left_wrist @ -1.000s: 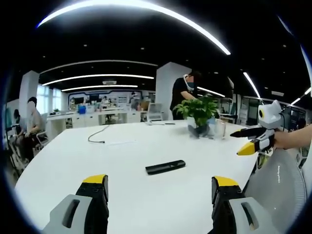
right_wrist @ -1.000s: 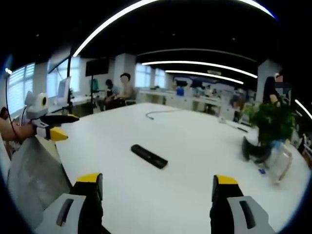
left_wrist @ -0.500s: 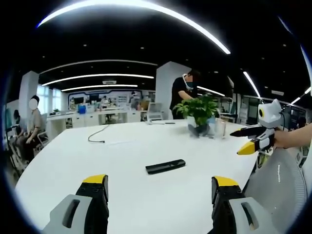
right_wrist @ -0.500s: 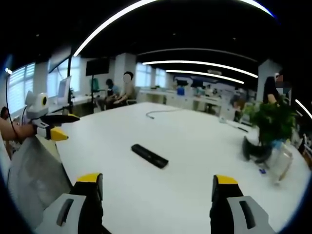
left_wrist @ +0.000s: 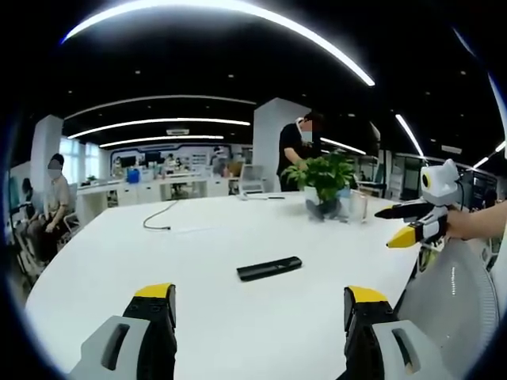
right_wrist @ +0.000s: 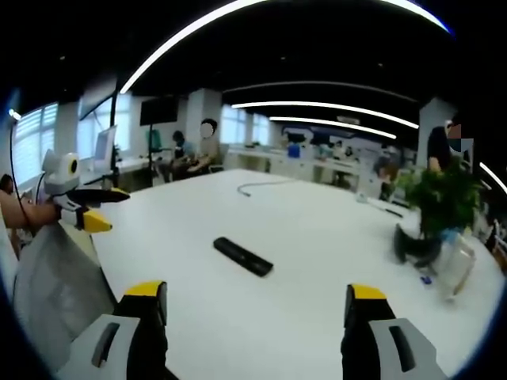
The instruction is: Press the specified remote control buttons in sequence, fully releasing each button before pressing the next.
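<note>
bright ceiling strips, curved fisheye edges

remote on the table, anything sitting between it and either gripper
Nothing visible does. The remote lies alone on the white table, bare tabletop between it and the left gripper and the right gripper. The potted plant and cable sit beyond it.
</note>
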